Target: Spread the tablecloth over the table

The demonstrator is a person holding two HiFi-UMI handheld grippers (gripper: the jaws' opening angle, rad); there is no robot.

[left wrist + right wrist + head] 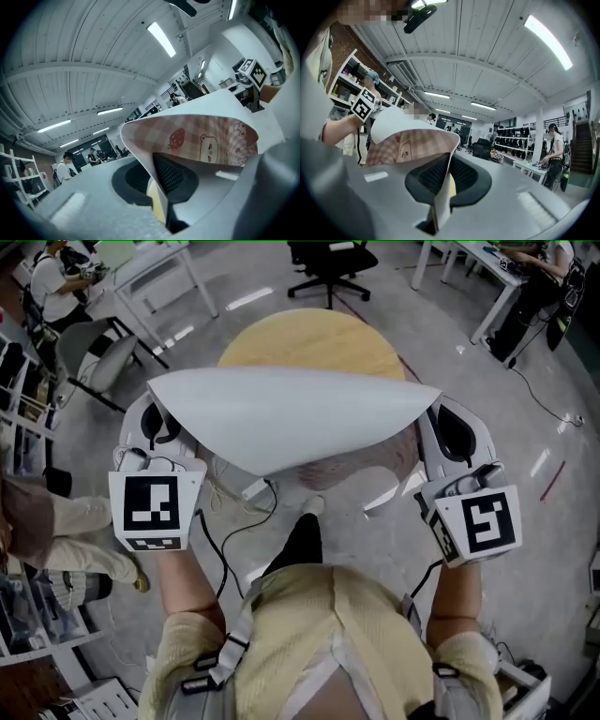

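Observation:
The tablecloth (pixel 281 418) hangs stretched between both grippers, its white back up and its pink checked printed side (pixel 206 138) underneath. It is held in the air, in front of the round wooden table (pixel 314 341), whose far part shows beyond the cloth. My left gripper (pixel 161 432) is shut on the cloth's left corner (pixel 152 176). At the right, my right gripper (pixel 448 437) is shut on the other corner (pixel 443 187). Both gripper views point up toward the ceiling, with the cloth edge pinched between the black pads (pixel 461 176).
A black office chair (pixel 330 268) stands beyond the table. White desks (pixel 155 277) and a grey chair (pixel 98 357) are at the left, another desk (pixel 478 268) at the back right. Cables (pixel 234 521) lie on the floor by my feet. People sit at the far desks.

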